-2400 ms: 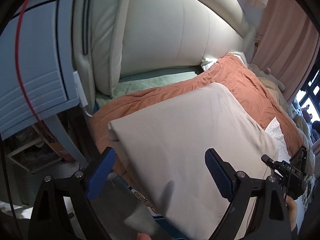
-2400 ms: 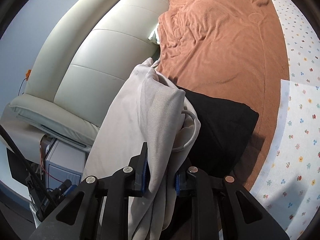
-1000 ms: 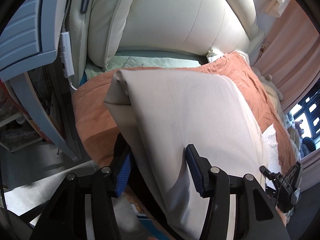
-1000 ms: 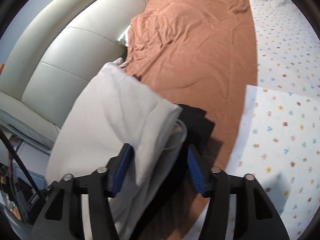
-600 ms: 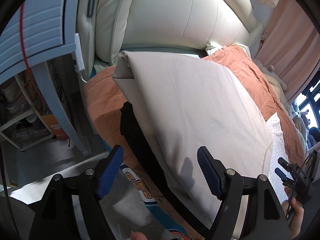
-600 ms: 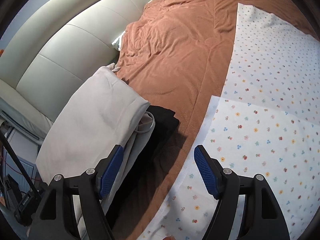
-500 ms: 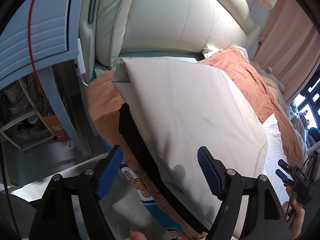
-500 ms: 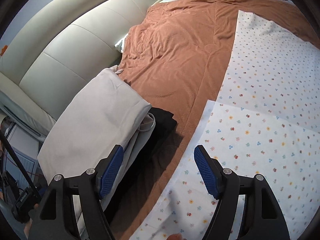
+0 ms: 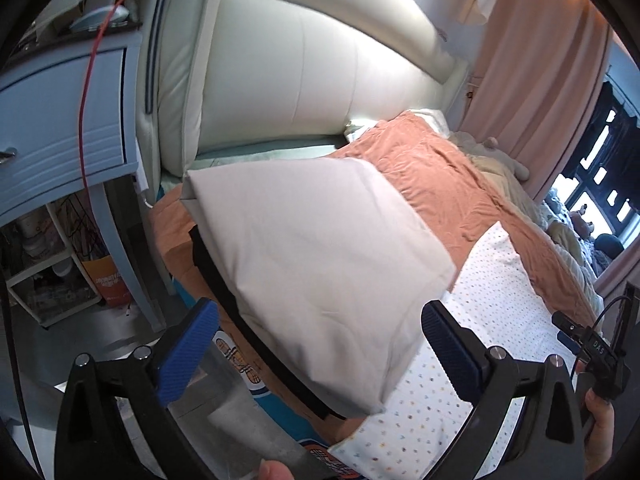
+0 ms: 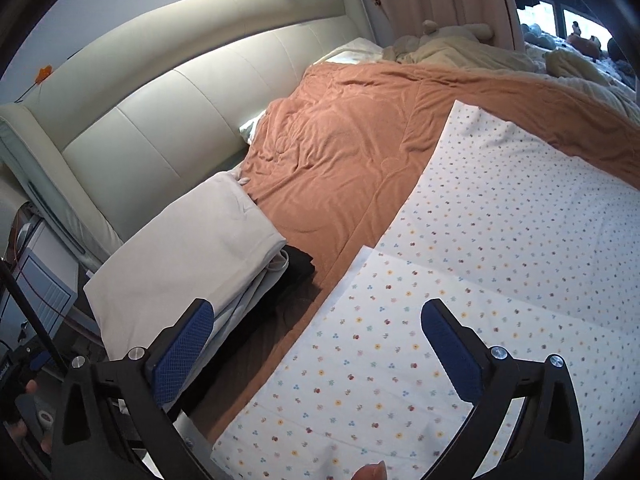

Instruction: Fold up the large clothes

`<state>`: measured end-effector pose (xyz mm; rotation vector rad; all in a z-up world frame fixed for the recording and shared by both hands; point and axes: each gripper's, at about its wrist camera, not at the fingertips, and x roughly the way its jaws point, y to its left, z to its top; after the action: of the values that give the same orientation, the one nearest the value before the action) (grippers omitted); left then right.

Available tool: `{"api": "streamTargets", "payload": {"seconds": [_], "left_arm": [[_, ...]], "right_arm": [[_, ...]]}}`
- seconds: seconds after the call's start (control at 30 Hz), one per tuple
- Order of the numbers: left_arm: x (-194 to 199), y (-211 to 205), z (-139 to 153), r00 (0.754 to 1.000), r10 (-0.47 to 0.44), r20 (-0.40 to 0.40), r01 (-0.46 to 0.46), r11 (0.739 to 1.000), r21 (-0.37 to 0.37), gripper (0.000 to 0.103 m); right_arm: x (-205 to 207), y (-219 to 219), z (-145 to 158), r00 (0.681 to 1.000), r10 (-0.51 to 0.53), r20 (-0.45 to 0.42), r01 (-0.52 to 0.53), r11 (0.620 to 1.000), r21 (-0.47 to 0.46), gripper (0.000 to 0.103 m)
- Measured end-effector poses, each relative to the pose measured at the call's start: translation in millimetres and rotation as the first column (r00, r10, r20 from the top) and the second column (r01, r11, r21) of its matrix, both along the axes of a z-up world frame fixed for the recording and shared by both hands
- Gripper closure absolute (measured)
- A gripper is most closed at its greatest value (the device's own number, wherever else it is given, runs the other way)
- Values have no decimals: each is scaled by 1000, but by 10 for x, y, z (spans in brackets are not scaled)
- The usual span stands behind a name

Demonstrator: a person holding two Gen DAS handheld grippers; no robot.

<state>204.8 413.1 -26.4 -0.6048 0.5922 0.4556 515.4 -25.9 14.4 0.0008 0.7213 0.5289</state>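
Folded beige garment (image 9: 312, 256) lies on black stack (image 10: 298, 266) at bed corner near headboard (image 9: 280, 64), likely parked clear of work area. Left gripper (image 9: 316, 344) and right gripper (image 10: 318, 344): jaws just opened wide, nothing between pads. Floral sheet (image 10: 460, 300) spread flat on orange blanket (image 10: 352, 152), probably as folding surface.

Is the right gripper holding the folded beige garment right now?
No: the right gripper has its jaws wide apart with nothing between them, and the folded beige garment lies on a black garment, free of the pads.
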Motion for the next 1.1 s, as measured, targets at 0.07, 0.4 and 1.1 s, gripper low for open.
{"api": "streamTargets", "payload": {"seconds": [0.07, 0.4, 1.1], "left_arm": [[-28, -108, 87, 1000, -22, 6, 22, 1000, -6, 0], [-217, -896, 357, 993, -116, 35, 113, 990, 80, 0], [-1219, -2584, 416, 925, -368, 96, 305, 868, 392, 0]], "right_arm": [[-116, -152, 54, 1000, -8, 7, 8, 1000, -7, 0], [-761, -1002, 253, 997, -50, 62, 49, 999, 18, 0], [-2760, -2287, -85, 949, -194, 248, 181, 981, 73, 0]]}}
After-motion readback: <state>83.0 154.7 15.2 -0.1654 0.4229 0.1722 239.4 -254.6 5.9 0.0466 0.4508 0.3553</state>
